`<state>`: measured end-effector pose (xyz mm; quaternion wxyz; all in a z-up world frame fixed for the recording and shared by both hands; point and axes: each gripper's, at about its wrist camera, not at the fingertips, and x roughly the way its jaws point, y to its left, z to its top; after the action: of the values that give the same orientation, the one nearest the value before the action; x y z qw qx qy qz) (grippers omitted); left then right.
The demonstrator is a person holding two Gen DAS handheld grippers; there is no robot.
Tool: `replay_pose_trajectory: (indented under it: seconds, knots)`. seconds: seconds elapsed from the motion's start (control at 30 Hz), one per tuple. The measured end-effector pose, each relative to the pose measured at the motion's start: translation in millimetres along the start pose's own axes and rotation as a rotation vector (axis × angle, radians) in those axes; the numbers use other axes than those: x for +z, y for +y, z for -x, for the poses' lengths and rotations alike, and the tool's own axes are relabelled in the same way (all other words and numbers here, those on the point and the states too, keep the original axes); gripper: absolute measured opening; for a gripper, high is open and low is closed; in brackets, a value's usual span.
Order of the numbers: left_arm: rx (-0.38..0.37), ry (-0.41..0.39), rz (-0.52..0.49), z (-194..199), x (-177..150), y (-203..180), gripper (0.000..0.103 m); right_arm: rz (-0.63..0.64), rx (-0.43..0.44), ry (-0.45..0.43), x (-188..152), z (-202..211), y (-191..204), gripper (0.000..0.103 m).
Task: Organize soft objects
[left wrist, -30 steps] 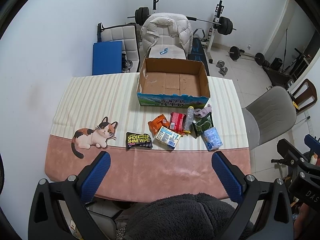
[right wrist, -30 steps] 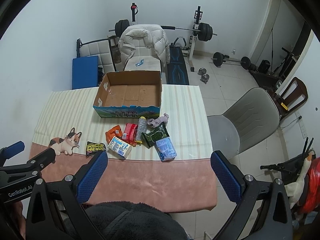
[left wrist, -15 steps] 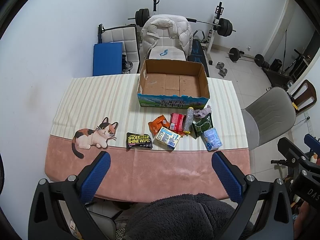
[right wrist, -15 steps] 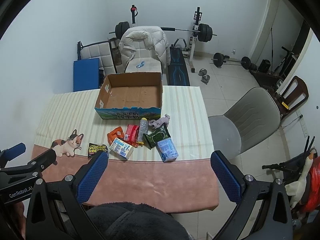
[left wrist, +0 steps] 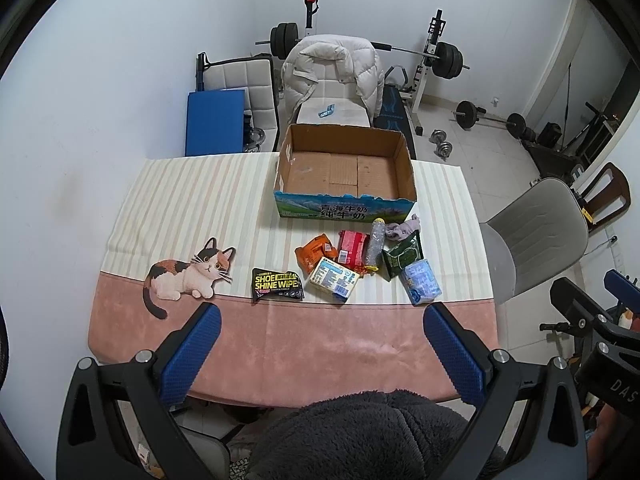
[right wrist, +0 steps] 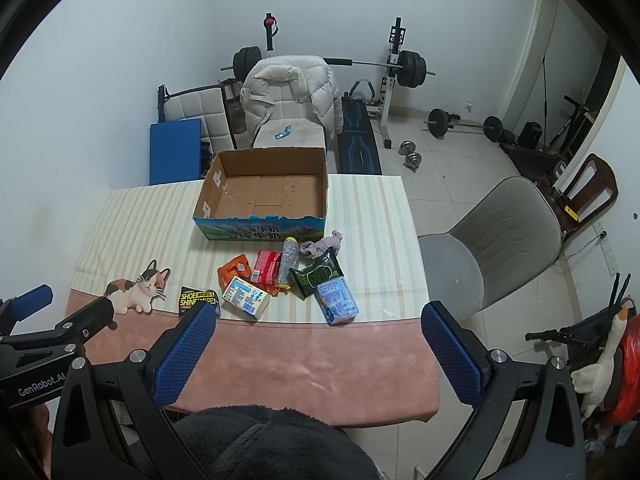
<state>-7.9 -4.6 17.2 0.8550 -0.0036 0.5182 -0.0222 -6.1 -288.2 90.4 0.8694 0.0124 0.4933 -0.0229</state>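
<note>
Both held high above the tabletop [left wrist: 132, 216], jaws wide apart, nothing gripped. Soft packets clustered just in front of the empty cardboard box [left wrist: 344, 168]. Best to descend on an outlying pack, perhaps the light-blue tissue pack [right wrist: 337, 300], squeezing gently.

Table [left wrist: 132, 184] under striped cream and pink cloth. On it: open cardboard box [left wrist: 344, 172] at far edge; packets cluster [left wrist: 348, 258] nearer, just before box; black shoe-wipes pack [left wrist: 276, 284] beside cluster.
</note>
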Motion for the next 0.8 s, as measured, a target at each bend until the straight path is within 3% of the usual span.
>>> replay_pose_trajectory:
  seconds: [0.63, 0.8]
  knots:
    - [-0.002, -0.005, 0.002, 2.5, -4.6, 0.7, 0.103, 0.019, 0.021, -0.012, -4.2, 12.7, 0.5, 0.103]
    - [-0.012, 0.004, 0.023, -10.7, 0.3, 2.2, 0.103, 0.004, 0.039, -0.005, -4.7, -1.5, -8.2, 0.103]
